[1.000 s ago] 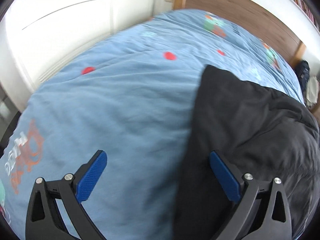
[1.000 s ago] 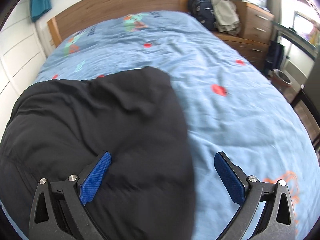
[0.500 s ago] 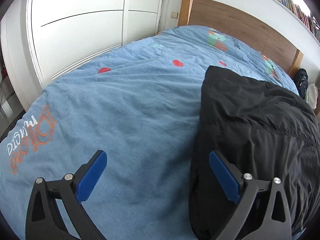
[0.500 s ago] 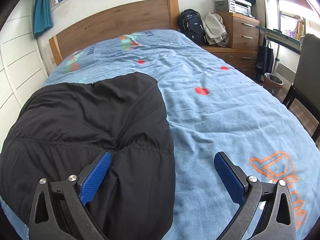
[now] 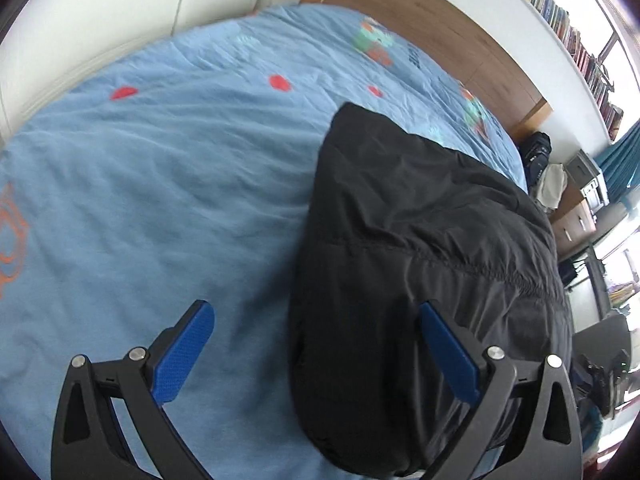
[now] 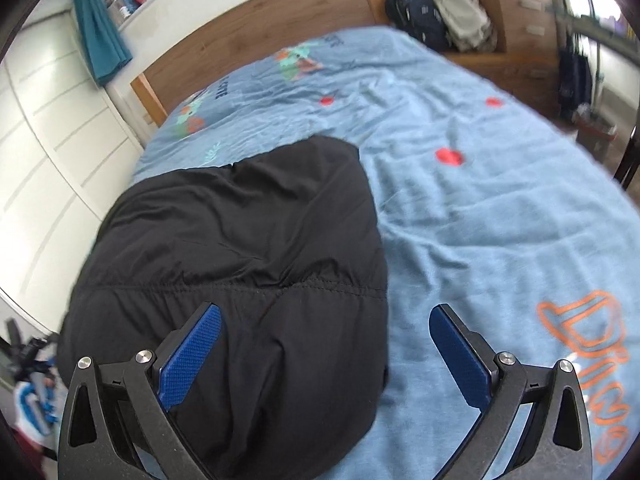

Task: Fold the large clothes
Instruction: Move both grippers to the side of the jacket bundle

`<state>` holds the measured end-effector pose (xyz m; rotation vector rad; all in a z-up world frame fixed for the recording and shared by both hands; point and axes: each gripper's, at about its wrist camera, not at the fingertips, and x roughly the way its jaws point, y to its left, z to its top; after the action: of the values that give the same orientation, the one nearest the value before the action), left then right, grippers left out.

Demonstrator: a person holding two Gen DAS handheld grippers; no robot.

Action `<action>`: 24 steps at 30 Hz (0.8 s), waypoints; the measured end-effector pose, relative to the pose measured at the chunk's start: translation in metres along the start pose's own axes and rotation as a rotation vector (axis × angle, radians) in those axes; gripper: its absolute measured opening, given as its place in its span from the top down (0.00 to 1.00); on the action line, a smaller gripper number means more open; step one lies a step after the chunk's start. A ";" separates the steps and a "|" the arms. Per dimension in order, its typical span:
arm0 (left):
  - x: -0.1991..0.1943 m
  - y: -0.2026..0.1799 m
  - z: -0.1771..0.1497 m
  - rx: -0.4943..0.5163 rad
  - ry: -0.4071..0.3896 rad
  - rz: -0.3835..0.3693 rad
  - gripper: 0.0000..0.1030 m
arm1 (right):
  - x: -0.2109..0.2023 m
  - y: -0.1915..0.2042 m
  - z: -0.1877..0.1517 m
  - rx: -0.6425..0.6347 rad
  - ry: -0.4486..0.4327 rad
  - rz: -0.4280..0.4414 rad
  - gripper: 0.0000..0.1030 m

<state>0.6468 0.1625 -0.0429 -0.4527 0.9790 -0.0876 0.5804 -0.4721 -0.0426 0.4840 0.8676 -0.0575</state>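
Since half a second ago both cameras have swung and tilted; the black padded jacket [image 5: 420,248] lies unmoved, folded on the blue duvet [image 5: 160,184]. Left gripper [image 5: 316,354] and right gripper [image 6: 324,354] hover spread wide, empty, apparently released.

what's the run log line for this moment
left gripper: open, empty | right gripper: open, empty | black jacket: folded, on blue duvet | contact: none

Matt black quilted jacket [image 6: 248,248] on soft cotton duvet [image 6: 480,220]
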 end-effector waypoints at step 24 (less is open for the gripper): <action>0.056 -0.006 0.019 -0.050 0.175 -0.107 0.00 | 0.058 -0.024 0.011 0.160 0.210 0.189 0.01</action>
<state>0.6942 0.1477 -0.0753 -0.5501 1.1307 -0.2019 0.6205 -0.4899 -0.0895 0.7296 1.0236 0.0994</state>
